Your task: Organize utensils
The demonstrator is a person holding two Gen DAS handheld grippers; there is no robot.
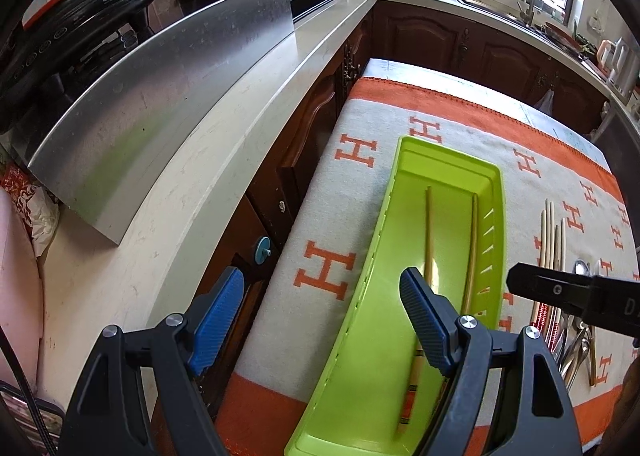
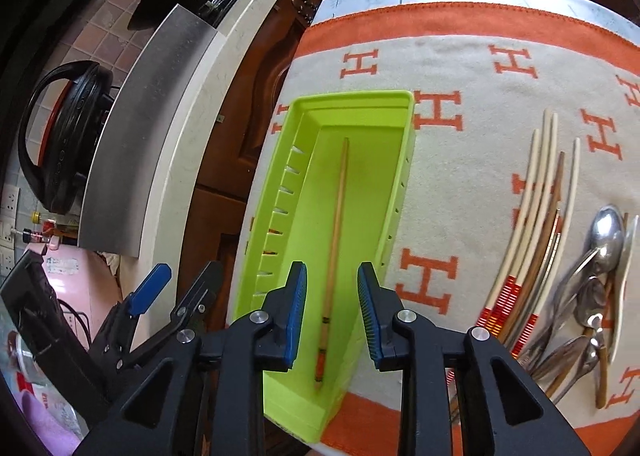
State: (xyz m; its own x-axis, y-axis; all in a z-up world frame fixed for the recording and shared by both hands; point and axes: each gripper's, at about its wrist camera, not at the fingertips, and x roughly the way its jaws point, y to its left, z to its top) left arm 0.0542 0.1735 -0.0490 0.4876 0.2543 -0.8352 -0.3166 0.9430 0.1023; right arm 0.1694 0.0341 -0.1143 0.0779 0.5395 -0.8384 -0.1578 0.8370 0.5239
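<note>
Chopstick [image 2: 336, 240] lies in the green tray [image 2: 400, 175], long axis along the tray, directly below the right gripper [image 2: 332, 310], jaws parted and empty. Loose chopsticks [image 2: 536, 207] and spoons [image 2: 600, 268] lie to its right, nearer than to the left gripper [image 1: 320, 320], wide open.

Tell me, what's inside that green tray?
The green tray holds wooden chopsticks: two in the left view, one in the right. The grippers cover its near end.

The green tray [image 2: 400, 159] lies open from above, bare blanket [image 2: 452, 183] separates it from the chopstick pile [image 2: 536, 207], and the cabinet front [image 1: 304, 143] crowds its other side.
</note>
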